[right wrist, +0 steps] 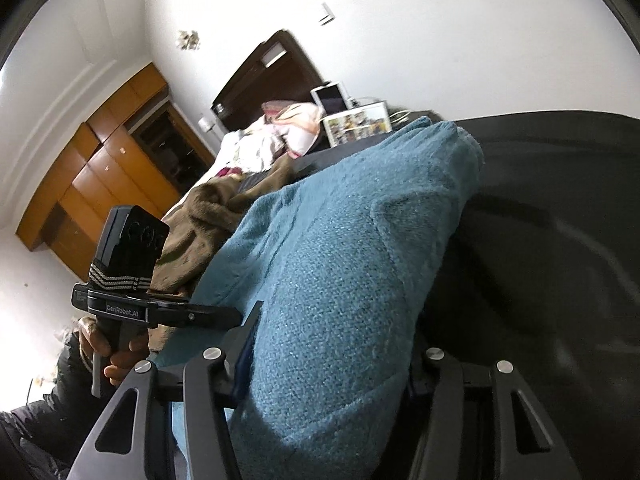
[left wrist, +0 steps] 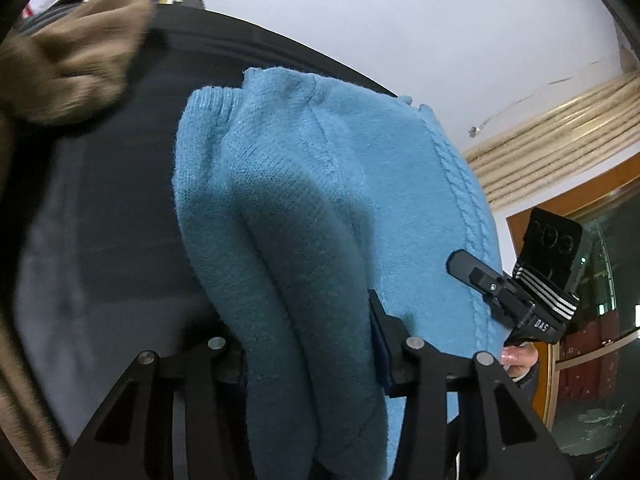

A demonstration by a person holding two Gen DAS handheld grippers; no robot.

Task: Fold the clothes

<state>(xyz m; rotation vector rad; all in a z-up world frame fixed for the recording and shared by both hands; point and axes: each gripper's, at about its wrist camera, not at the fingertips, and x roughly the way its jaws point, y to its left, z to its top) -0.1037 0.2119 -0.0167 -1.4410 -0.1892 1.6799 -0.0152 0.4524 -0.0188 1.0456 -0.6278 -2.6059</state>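
Two tongs, both squeezed tight on one blue sweater. Left tongs pinching a thick bunch of knit. Right tongs biting a fat rolled fold. Sweater over the dark cover, bunched and drooping between the tongs, not spread flat. Hard to tell whether lifted clear of the dark cover or resting on it. Brown blanket heaped at the far side of the dark cover, apart from the sweater.

Soft, floppy and fluffy, a little stretchy, quite thick. Likely a bit heavy for cloth, but not breakable. Not slippery, so good to hold, yet quick to sag and twist. Best to grab at a hem, a cuff or a shoulder seam, through few layers, not a big wad. Can't tell whether partway through a fold or rolled up and being carried.
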